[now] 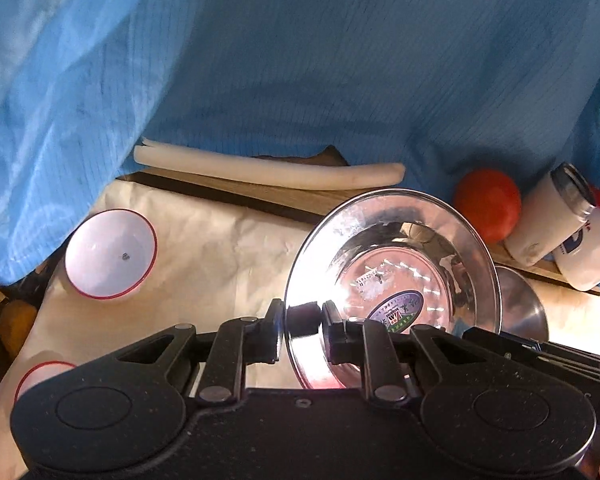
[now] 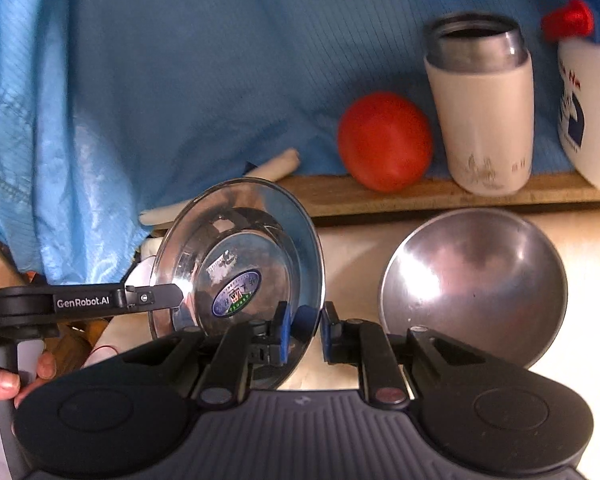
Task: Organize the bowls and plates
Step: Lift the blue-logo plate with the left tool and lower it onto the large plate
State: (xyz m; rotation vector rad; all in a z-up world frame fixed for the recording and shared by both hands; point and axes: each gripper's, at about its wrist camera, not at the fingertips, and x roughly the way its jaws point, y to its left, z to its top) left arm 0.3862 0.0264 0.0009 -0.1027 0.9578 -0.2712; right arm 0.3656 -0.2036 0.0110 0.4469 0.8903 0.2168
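A shiny steel plate point(image 1: 396, 264) with an oval sticker in its well is tilted up on edge above the table. My left gripper point(image 1: 303, 318) is shut on its rim. In the right wrist view the same steel plate point(image 2: 244, 256) has its other rim pinched by my right gripper point(image 2: 304, 322), also shut. The left gripper point(image 2: 168, 296) reaches in there from the left, clamped on the plate's edge. A dull steel bowl point(image 2: 476, 280) rests on the cloth to the right, also seen as the steel bowl point(image 1: 520, 304) behind the plate. A white bowl with a red rim point(image 1: 110, 254) lies at the left.
A person's blue coat point(image 1: 300, 60) fills the background. On the wooden edge behind stand a tomato point(image 2: 384, 140), a white tumbler point(image 2: 484, 120) and a red-capped white bottle point(image 2: 588, 104). A white foam tube point(image 1: 268, 170) lies along the edge. Another red-rimmed dish point(image 1: 40, 372) peeks out lower left.
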